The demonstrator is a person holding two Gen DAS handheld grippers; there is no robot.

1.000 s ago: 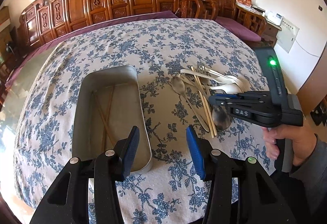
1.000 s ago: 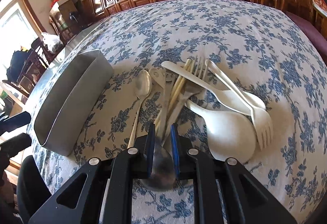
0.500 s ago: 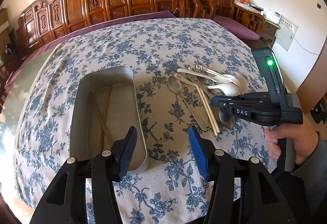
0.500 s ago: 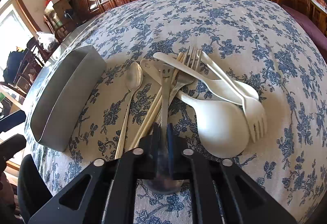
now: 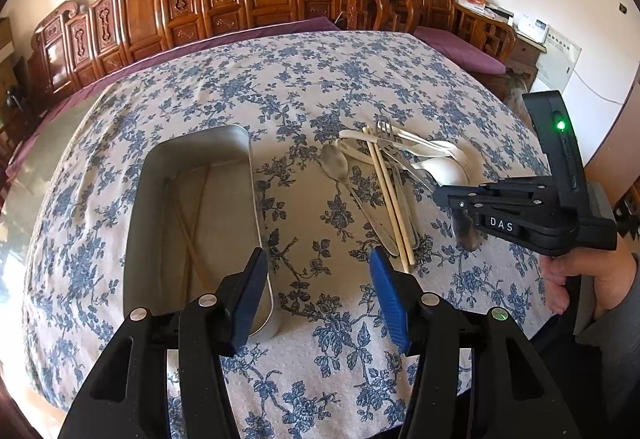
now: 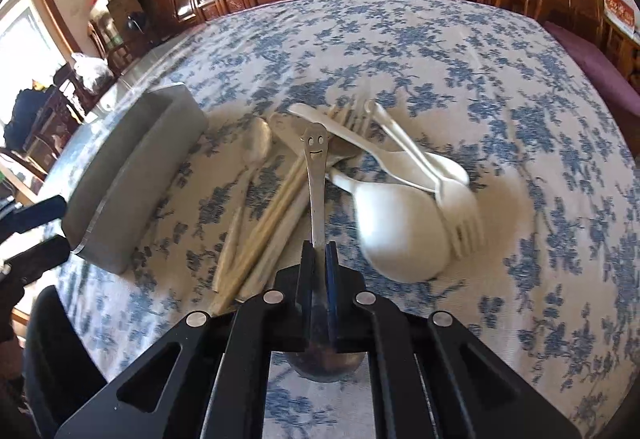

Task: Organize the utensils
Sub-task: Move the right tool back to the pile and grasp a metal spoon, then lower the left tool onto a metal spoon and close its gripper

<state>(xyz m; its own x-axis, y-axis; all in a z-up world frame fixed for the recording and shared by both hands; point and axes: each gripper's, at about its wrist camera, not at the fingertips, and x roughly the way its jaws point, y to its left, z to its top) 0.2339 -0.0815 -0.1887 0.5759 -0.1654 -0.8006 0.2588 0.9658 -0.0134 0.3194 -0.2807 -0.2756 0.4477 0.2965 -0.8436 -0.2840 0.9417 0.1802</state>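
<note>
Your right gripper (image 6: 320, 259) is clamped on a metal smiley-handled spoon (image 6: 316, 175), lifted above the utensil pile (image 6: 360, 175) — the pick-up step. Your left gripper (image 5: 316, 295) hangs apart, empty, beside the metal tray (image 5: 192, 223). Next, likely carry the spoon across to the tray.

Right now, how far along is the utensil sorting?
Early on. Done: only chopsticks lie in the metal tray. In hand: the right gripper is shut on a smiley-handled metal spoon, and the left gripper hangs open, holding nothing. Left: the pile on the tablecloth, with a metal spoon, chopsticks, a metal fork and white plastic pieces.
</note>
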